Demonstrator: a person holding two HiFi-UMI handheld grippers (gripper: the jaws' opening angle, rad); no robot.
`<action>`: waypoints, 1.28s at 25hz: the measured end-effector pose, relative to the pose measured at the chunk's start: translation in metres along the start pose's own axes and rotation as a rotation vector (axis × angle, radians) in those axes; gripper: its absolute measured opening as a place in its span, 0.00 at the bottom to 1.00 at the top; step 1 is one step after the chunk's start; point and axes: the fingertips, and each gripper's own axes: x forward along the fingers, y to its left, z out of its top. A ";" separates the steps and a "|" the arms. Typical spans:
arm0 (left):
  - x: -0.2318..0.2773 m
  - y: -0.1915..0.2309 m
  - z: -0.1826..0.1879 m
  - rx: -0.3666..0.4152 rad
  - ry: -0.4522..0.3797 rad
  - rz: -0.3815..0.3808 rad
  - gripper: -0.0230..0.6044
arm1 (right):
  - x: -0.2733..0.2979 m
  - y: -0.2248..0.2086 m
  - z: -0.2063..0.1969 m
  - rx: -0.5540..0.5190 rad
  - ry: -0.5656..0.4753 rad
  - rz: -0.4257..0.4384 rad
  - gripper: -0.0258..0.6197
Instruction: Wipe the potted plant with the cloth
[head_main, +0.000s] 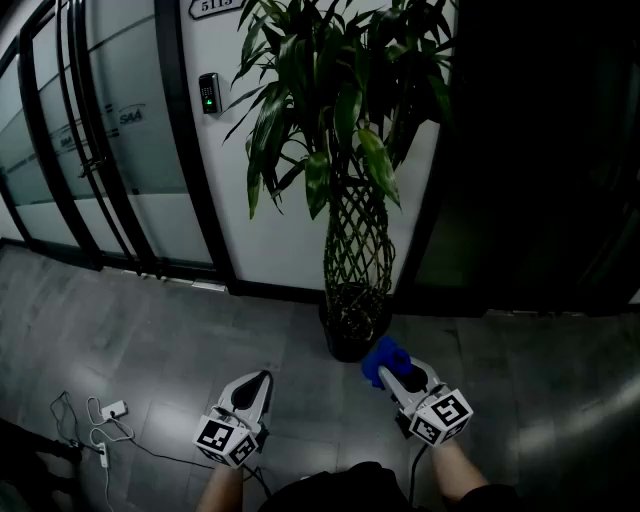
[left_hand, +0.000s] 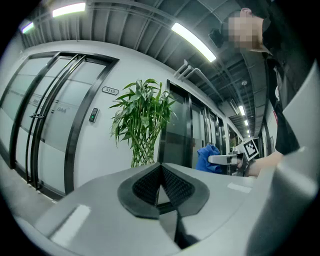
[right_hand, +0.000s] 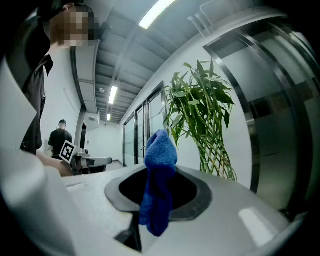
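Observation:
A tall potted plant with long green leaves and a braided lattice stem stands in a dark pot against the white wall; it also shows in the left gripper view and the right gripper view. My right gripper is shut on a blue cloth just in front of the pot; the cloth hangs between its jaws. My left gripper is shut with nothing in it, left of the pot and lower down.
Glass doors with black frames lie to the left. A dark doorway is on the right. A white power strip with cables lies on the grey tiled floor at lower left. A person stands far down the corridor.

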 end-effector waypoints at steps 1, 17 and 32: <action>-0.001 0.008 -0.004 0.009 0.011 0.001 0.05 | 0.005 0.003 -0.001 0.007 -0.008 0.000 0.21; 0.212 -0.009 0.022 0.060 -0.066 -0.033 0.05 | 0.073 -0.168 0.066 -0.155 -0.114 0.118 0.21; 0.377 -0.006 0.129 0.148 -0.091 -0.034 0.05 | 0.174 -0.235 0.217 -0.429 -0.247 0.199 0.21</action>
